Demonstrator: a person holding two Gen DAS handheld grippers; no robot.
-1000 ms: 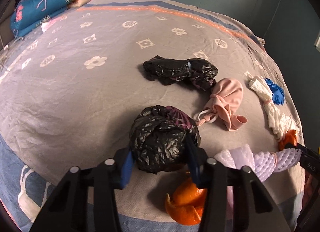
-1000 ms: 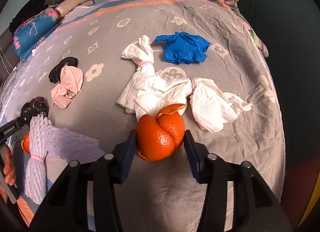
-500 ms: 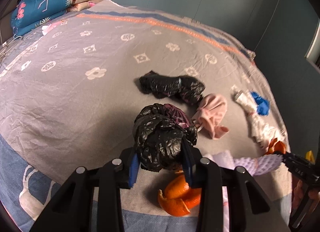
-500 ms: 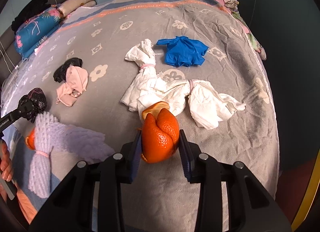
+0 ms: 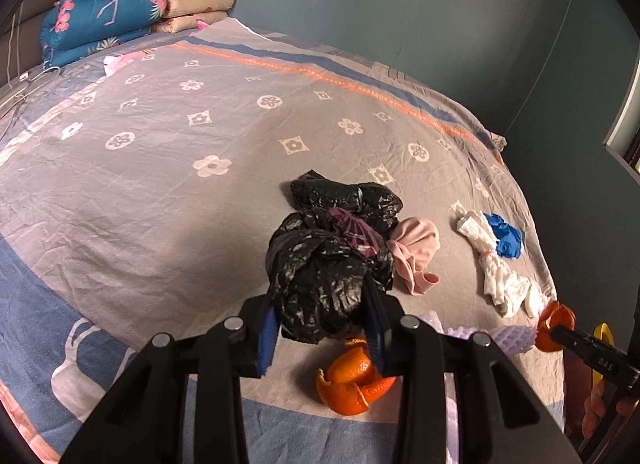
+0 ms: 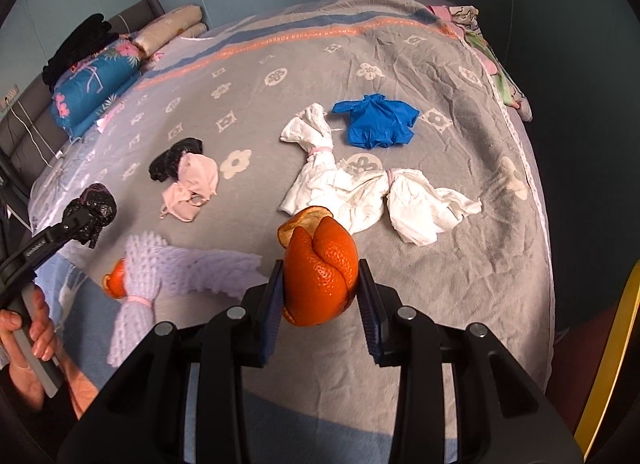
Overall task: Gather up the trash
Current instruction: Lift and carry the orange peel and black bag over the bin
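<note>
The bed (image 5: 140, 192), under a grey cover with white flower marks, fills both views, and every piece of trash lies toward its lower and right part. Folded quilts (image 5: 100, 28) are stacked in the upper left of the left wrist view.

The left gripper (image 5: 322, 324) has its jaws closed on a crumpled black plastic bag (image 5: 320, 276), low in the middle of that view and raised clear of the cover. The bag looks light, soft and slick; squeezing its bulk, as here, probably holds better than pinching a loose fold, which could slip out.

The right gripper (image 6: 320, 300) has its jaws closed on an orange peel (image 6: 320, 276), bottom centre of the right wrist view and off the bed. The peel seems a hollow shell, light and springy, likely to crush or tear if squeezed hard, so a hold across its widest part suits it.

On the bed, by size:
- white tissue bundles (image 6: 360, 192), centre right, soft and loose, best taken at the pink ties
- lilac foam fruit net (image 6: 168, 268), lower left, springy
- blue glove (image 6: 376, 124), above the tissues, limp
- second black bag (image 5: 344, 196), beyond the held one
- pink cloth mask (image 6: 192, 184), left of centre
- second orange peel (image 5: 352, 380), bottom centre of the left wrist view
</note>
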